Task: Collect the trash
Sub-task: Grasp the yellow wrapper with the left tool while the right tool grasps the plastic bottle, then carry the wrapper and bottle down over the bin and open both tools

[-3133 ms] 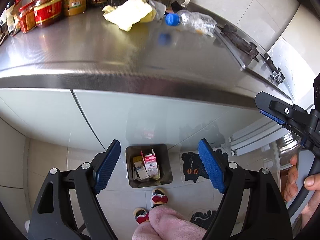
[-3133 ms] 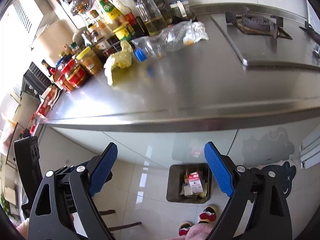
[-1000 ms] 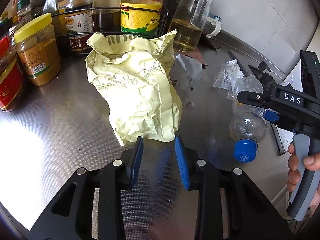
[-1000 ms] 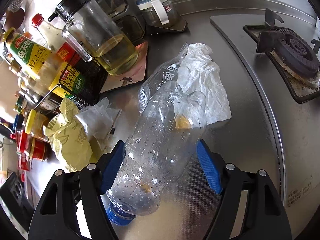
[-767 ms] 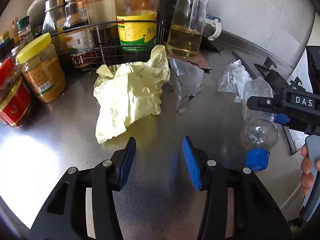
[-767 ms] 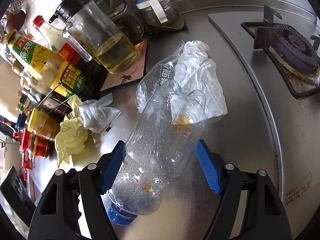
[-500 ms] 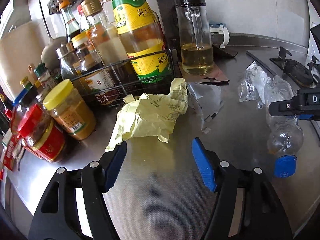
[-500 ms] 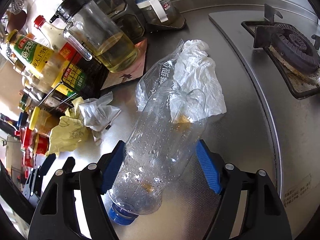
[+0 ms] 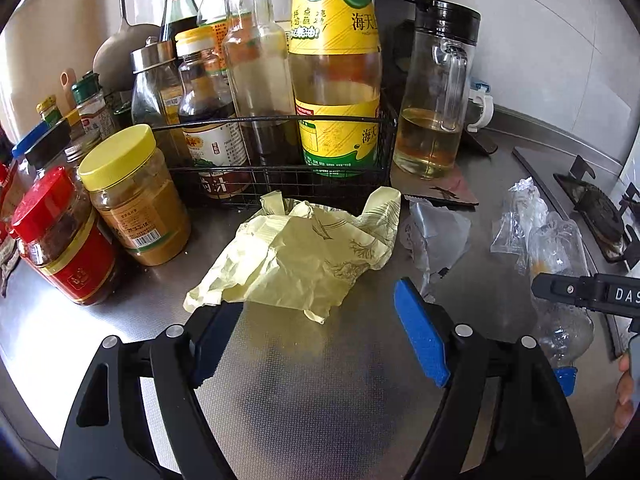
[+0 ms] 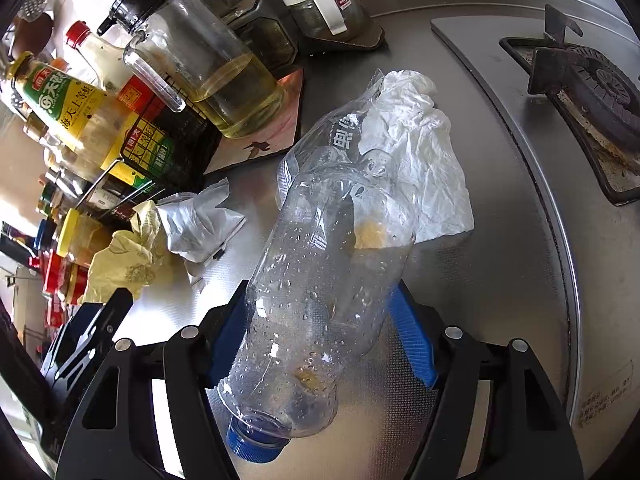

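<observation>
You are working both hands over the steel counter [image 9: 80, 344], and each tool is set up for a different piece of trash. Your right gripper [image 10: 320, 340] is straddling the clear plastic bottle [image 10: 320, 280], which is lying on its side with the blue cap [image 10: 252, 446] pointing back toward you; its jaws are closing, and the blue pads are sitting right against the bottle's flanks, though it is hard to say whether they are pressing yet. Taking it across the belly makes sense, since the wall there is wide and soft enough to give under the pads. A crumpled white bag [image 10: 416, 152] is lying under and behind the bottle's far end, touching it, so it may drag along when you lift. Your left gripper [image 9: 316, 328] is hanging spread wide and empty just short of the crumpled yellow wrapper [image 9: 304, 256], which is resting on the counter right in front of the wire rack [image 9: 280, 160] of sauce bottles. Its near edge is lying between the fingertips but neither pad is touching it. Standing open that wide is probably giving you room to come around the loose paper. A small silver wrapper [image 9: 436, 236] is lying just beside the yellow one, apart from both tools.
</observation>
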Demonstrator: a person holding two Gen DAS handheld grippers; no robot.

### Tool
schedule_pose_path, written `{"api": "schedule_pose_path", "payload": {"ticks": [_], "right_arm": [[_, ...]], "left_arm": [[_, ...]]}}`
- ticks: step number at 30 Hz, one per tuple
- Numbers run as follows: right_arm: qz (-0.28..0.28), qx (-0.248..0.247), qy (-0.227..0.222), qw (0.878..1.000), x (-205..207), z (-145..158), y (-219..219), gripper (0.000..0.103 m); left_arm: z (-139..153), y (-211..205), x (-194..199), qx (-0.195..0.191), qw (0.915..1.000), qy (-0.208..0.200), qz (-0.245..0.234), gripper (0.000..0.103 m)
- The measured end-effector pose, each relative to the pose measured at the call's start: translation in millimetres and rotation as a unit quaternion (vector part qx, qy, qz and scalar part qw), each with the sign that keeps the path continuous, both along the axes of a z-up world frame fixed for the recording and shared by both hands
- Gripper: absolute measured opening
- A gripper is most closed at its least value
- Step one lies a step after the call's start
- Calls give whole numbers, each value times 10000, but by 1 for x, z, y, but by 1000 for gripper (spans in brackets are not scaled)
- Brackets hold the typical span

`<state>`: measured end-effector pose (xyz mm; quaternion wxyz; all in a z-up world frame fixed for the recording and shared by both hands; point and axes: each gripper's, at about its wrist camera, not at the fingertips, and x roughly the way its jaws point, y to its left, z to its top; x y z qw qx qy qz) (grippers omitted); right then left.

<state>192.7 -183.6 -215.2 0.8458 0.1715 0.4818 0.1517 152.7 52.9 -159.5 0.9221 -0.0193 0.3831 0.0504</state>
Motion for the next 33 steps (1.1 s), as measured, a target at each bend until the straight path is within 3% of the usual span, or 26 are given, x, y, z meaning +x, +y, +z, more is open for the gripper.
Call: {"api": "schedule_pose_path", "payload": {"ticks": [2,4,6,9,19,33], "right_arm": [[44,-24,-34,10000,1,0,0,69],[72,-41,-80,9999,1,0,0,69],[107,-61,-116,9999,0,0,0,69],[138,-86,-170,9997,-4,2,-2,68],[95,-46,-406,9991,-45,23,-17,67],[48,-9,-747,9972,-173,41,-46,67]], "left_arm": [[-4,3,8,-100,9999,71,18,49],[-8,7,14,-213,9996,154,35,26],[-8,7,16,-249,9996,157,28,15],[-4,4,14,-283,9996,75,-25,8],[27,-16,-29,-376,9988,-186,-250,5],[55,-59,-165,-425,9964,-254,-695,5]]}}
